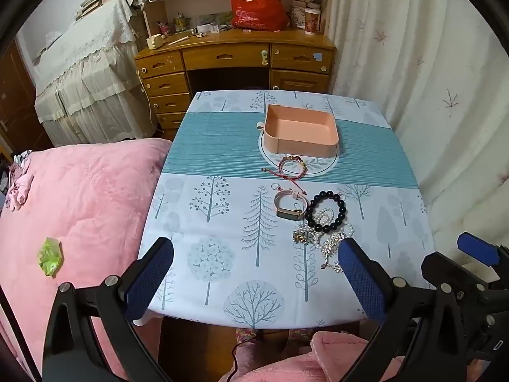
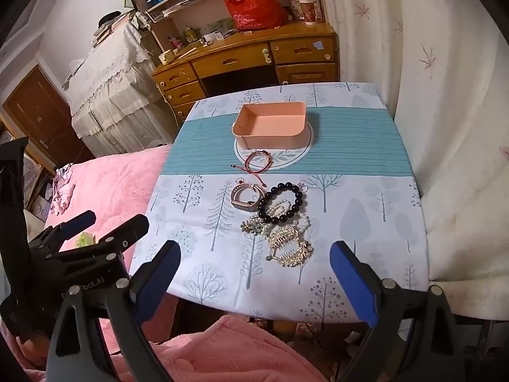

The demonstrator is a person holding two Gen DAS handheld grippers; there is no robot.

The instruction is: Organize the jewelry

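An empty pink box (image 1: 300, 132) (image 2: 270, 129) stands on the far middle of the table. In front of it lie a red cord bracelet (image 1: 291, 167) (image 2: 258, 160), a pink watch band (image 1: 289, 203) (image 2: 244, 198), a black bead bracelet (image 1: 327, 211) (image 2: 281, 203), a pearl strand (image 1: 324, 218) (image 2: 303, 221) and a gold rhinestone hair claw (image 1: 332, 246) (image 2: 288, 245). My left gripper (image 1: 254, 254) is open and empty above the table's near edge. My right gripper (image 2: 254, 256) is open and empty, just short of the hair claw.
The table (image 1: 222, 254) has a tree-print cloth. A pink quilted bed (image 1: 79, 207) lies to the left, a white curtain (image 1: 429, 95) to the right, a wooden desk (image 1: 235, 60) behind. The left gripper shows at left in the right wrist view (image 2: 79, 238).
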